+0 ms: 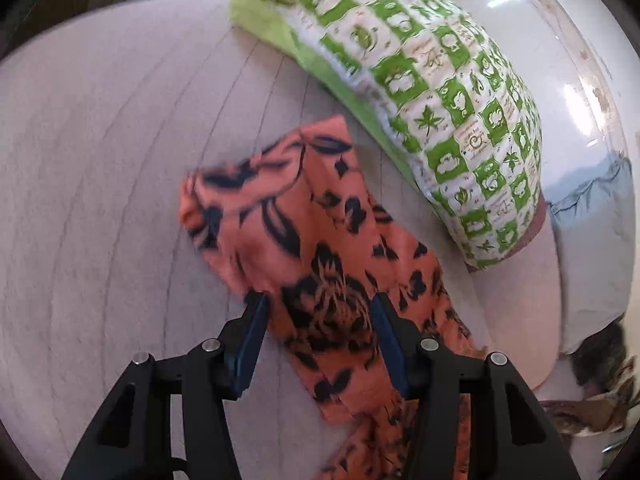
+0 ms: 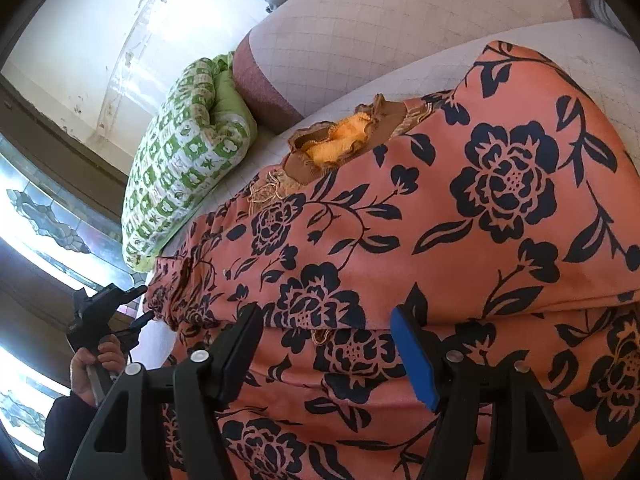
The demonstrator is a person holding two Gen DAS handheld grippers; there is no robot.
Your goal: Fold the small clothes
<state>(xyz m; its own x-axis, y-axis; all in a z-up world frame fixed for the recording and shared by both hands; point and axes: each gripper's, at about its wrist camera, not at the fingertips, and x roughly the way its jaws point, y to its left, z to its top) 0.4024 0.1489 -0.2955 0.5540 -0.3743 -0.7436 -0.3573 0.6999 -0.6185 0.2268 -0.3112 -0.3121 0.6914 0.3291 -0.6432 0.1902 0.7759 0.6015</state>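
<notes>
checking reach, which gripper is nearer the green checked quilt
Left. The left gripper hovers open over the orange floral garment just below the quilt. The right gripper, also open, sits farther along the garment from it.

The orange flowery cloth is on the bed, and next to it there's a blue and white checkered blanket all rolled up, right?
Almost. The rolled blanket is green and white checkered, not blue and white; both wrist views show it. The rest holds: the orange flowery cloth lies on the bed, with the blanket beside it.
</notes>
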